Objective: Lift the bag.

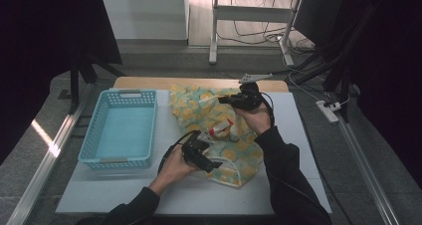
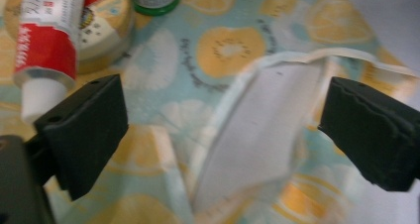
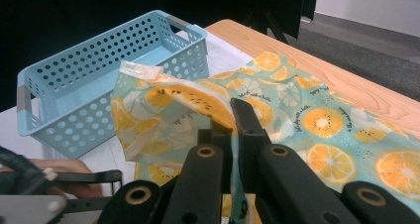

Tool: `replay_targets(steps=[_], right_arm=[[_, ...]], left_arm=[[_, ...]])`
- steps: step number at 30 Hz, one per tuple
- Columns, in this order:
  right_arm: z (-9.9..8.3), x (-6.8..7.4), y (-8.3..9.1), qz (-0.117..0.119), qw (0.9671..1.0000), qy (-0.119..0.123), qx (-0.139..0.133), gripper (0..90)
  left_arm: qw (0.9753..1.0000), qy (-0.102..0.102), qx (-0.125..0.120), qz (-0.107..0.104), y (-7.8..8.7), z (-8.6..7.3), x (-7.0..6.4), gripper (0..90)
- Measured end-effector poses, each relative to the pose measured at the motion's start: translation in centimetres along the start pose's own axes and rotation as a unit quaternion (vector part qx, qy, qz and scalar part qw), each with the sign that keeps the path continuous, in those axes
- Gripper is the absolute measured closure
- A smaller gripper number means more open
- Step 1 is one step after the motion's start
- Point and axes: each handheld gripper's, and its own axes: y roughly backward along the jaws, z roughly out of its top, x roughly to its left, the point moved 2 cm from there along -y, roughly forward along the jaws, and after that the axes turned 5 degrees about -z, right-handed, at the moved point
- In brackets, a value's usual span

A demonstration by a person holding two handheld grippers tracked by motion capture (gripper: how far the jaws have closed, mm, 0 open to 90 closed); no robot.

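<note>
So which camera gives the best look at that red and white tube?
The left gripper view: the tube lies close up, its white cap and red label plain. The high view shows the tube small on the lemon-print cloth.

Blue perforated basket [image 1: 122, 130] left of cloth; power strip [image 1: 328, 110] on floor.

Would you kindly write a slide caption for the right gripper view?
Right gripper pinching a fold of the orange-print cloth and lifting it, with the blue basket behind.
</note>
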Motion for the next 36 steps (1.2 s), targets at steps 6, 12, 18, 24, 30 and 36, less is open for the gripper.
replay_targets(steps=[6,12,18,24,30,36], right_arm=[[-0.2,-0.2,-0.1,-0.002,1.0000,-0.002,0.002,89.3],[-0.3,-0.4,0.0,-0.003,1.0000,-0.004,0.002,89.3],[-0.3,-0.4,0.0,-0.004,1.0000,-0.005,0.002,89.3],[-0.4,-0.4,0.0,-0.004,1.0000,-0.005,0.002,89.3],[-0.4,-0.6,0.1,-0.004,1.0000,-0.008,0.001,89.3],[-0.4,-0.5,0.3,0.000,1.0000,-0.007,0.001,89.4]], left_arm=[[0.9996,0.002,0.019,0.019,-1.5,-0.3,0.9,11.8],[0.9993,-0.017,0.030,0.016,-2.1,-0.5,1.0,21.4],[0.9990,-0.028,0.035,0.000,-1.7,-0.3,0.9,50.7],[0.9993,-0.015,0.035,-0.001,-1.6,-0.2,1.0,77.9],[0.9992,-0.005,0.040,0.002,-1.7,0.0,0.6,90.0],[0.9991,0.024,0.033,-0.012,-1.1,0.0,0.7,90.0]])
